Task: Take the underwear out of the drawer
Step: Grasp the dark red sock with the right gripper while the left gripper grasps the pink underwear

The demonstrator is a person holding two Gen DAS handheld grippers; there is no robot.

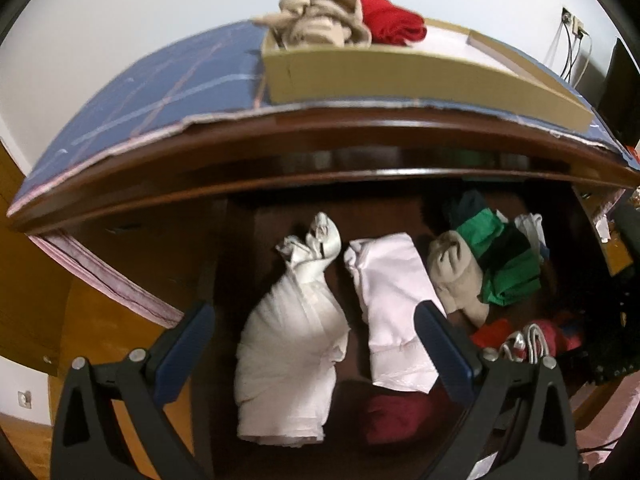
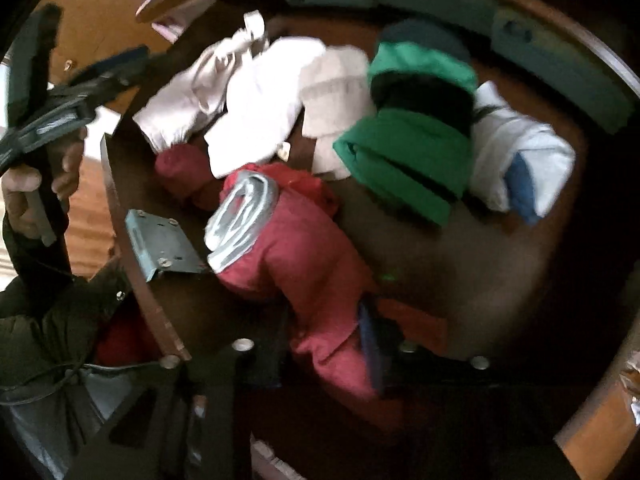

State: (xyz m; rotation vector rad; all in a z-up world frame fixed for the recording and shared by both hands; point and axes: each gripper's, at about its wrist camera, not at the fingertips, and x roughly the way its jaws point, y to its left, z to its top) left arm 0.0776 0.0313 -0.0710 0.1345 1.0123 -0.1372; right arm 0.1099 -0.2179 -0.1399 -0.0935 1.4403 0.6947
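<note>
Left gripper hangs over the open dark wooden drawer, jaws spread wide, nothing between them. Right gripper pinches the crumpled maroon underwear with the grey waistband, lying in the drawer's front, beside green folded cloth.

I am looking into the open dark wooden drawer, where white, pink-white, beige, green and dark red underwear bundles are lying directly on its floor.
</note>
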